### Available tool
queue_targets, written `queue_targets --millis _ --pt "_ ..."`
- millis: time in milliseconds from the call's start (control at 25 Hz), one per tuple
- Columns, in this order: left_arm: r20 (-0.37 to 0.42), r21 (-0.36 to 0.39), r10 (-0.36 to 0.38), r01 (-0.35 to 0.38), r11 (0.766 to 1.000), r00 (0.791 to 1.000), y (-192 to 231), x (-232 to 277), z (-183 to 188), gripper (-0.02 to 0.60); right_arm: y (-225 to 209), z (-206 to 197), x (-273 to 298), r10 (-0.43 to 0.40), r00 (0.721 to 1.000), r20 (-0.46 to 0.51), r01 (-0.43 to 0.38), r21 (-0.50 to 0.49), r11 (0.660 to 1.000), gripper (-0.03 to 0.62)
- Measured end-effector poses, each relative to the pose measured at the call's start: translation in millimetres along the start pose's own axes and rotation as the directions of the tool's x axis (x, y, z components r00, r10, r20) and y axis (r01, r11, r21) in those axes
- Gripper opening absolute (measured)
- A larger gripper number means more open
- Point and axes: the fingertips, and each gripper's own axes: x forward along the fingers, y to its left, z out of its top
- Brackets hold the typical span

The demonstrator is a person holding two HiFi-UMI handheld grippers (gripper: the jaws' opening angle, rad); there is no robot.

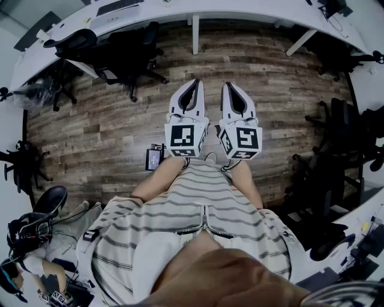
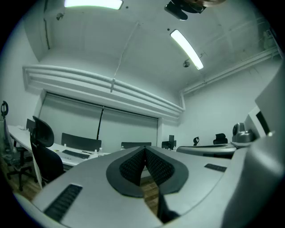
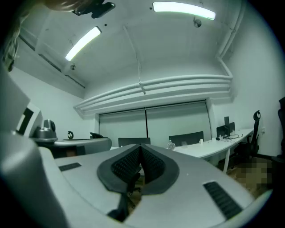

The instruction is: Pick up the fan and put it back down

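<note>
I hold both grippers level and side by side in front of my body, above the wooden floor. The left gripper (image 1: 194, 84) is shut, its ribbed pads meeting at the tip (image 2: 145, 153) with nothing between them. The right gripper (image 1: 228, 86) is also shut and empty (image 3: 140, 152). A small round white fan (image 3: 171, 145) stands far off on a long white desk (image 3: 209, 144) in the right gripper view, well beyond the jaws. I cannot make out the fan in the head view.
White desks (image 1: 198, 9) curve along the far wall, with black office chairs (image 1: 129, 57) in front of them and more chairs (image 1: 336, 129) at the right. A small dark device (image 1: 154, 158) lies on the wooden floor (image 1: 108, 132). A chair (image 2: 42, 151) stands by a desk with a keyboard (image 2: 75, 154).
</note>
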Motion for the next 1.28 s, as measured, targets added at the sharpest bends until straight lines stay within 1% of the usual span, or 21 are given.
queue_targets --millis 280,440,640,880,1040,1160,1280 --pt "-0.02 0.014 -0.009 0.009 1.0 1.0 -9.4 -3.2 -5.7 0.008 -1.8 -4.1 -4.3 0.003 1.0 -0.006 -0.003 0.011 1.0 0.011" --pt "-0.02 0.014 0.005 -0.005 1.0 1.0 -13.5 -3.8 -6.6 0.008 -4.8 -4.2 -6.9 0.018 1.0 -0.002 -0.018 0.015 1.0 0.011" --pt "-0.03 0.011 0.015 -0.015 1.0 0.999 -27.1 -1.8 -12.4 0.008 -15.7 -8.7 -12.9 0.048 0.999 -0.009 -0.048 0.051 0.998 0.012" --pt "-0.022 0.013 0.023 -0.022 1.0 1.0 -53.9 9.7 -18.8 0.008 -40.4 -13.2 -17.2 0.063 0.998 -0.004 -0.063 0.06 0.996 0.012" --pt "-0.059 0.02 0.033 -0.032 0.999 0.998 -70.3 13.4 -35.0 0.008 -59.7 -25.6 -21.7 0.065 0.998 -0.02 -0.064 0.081 0.995 0.012" --pt "-0.08 0.031 0.04 -0.038 0.999 0.996 -73.0 21.9 -41.4 0.008 -67.5 -32.5 -17.9 0.073 0.997 -0.029 -0.07 0.097 0.993 0.012" --pt "-0.068 0.022 0.047 -0.045 0.999 0.997 -71.4 43.0 -43.7 0.008 -84.9 -29.1 -4.2 0.068 0.997 -0.022 -0.066 0.087 0.994 0.012"
